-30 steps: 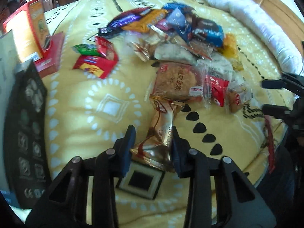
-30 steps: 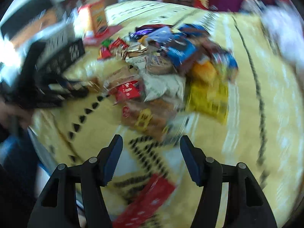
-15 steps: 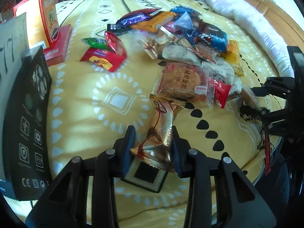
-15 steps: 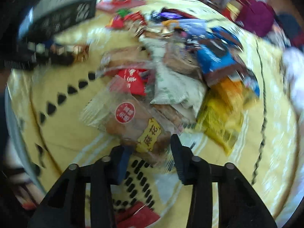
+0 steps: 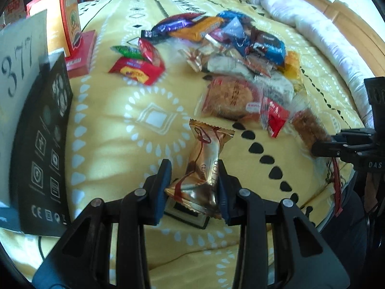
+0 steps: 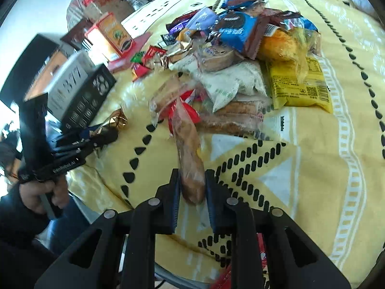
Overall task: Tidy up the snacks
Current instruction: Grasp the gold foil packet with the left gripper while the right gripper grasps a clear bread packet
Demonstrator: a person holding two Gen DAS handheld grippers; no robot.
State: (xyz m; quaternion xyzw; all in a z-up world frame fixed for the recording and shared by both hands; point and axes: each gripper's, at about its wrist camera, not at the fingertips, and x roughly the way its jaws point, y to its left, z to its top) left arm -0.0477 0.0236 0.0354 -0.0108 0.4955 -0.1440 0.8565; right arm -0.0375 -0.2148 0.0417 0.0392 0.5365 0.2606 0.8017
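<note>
While the left gripper (image 5: 193,187) is pinching a gold candy (image 5: 204,166) between its 2 blue pads, the wrapper's free end is sticking forward over the yellow quilt (image 5: 115,144). That candy is sitting just short of the snack pile (image 5: 240,55), near a round cake (image 5: 231,98) in clear wrap and a small red pack (image 5: 276,118). A black box (image 5: 41,144) is standing at the left edge, with an orange carton (image 5: 71,31) behind it and a red packet (image 5: 137,69) lying apart from the pile. Seen from the right wrist, the right gripper (image 6: 192,192) is clamping a long brown pastry (image 6: 190,159) in clear wrap, its far end reaching toward the pile. Beside the pile's right side, a yellow bag (image 6: 300,86) is lying flat, and a blue pack (image 6: 238,33) is resting on top.
</note>
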